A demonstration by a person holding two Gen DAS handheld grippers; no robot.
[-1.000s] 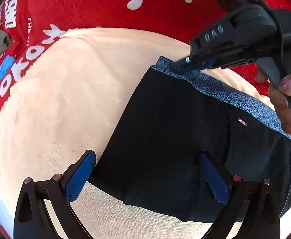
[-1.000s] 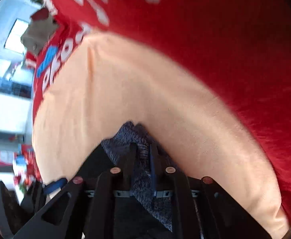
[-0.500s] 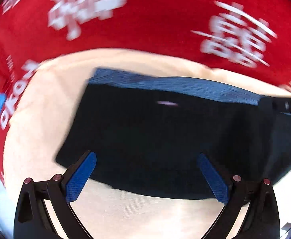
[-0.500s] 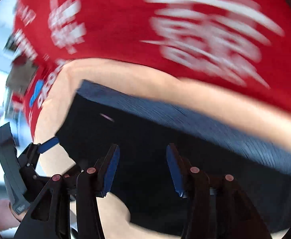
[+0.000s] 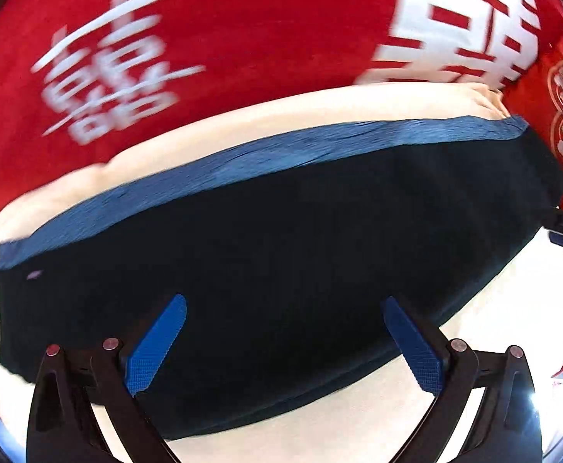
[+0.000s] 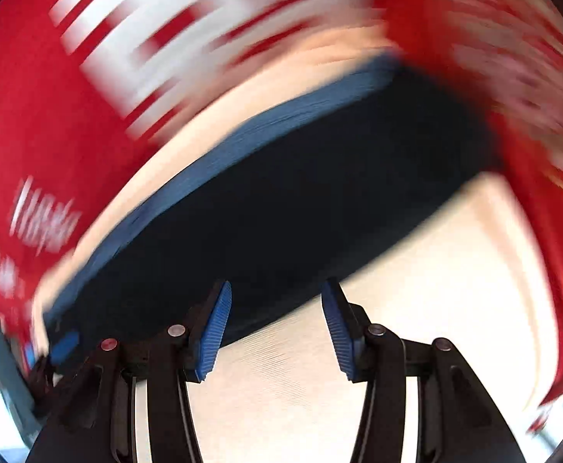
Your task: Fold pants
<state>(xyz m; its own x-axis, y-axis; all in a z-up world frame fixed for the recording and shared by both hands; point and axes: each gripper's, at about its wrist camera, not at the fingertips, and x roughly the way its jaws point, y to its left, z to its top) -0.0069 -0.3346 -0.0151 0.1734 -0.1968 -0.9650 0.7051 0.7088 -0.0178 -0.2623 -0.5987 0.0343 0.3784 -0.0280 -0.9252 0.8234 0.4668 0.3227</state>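
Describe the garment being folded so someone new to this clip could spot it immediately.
Start from the red cloth with white lettering; on it lies a pale peach sheet. Spread across that sheet are the pants, lying flat with nothing gripping them. They are the only dark, near-black item, edged along the far side by a blue waistband.

A cream cloth [image 5: 358, 112] is covering the work surface, lying on a red cloth [image 5: 262, 38] bearing white lettering. Bright light is glaring at the lower right edge [image 5: 532, 397].
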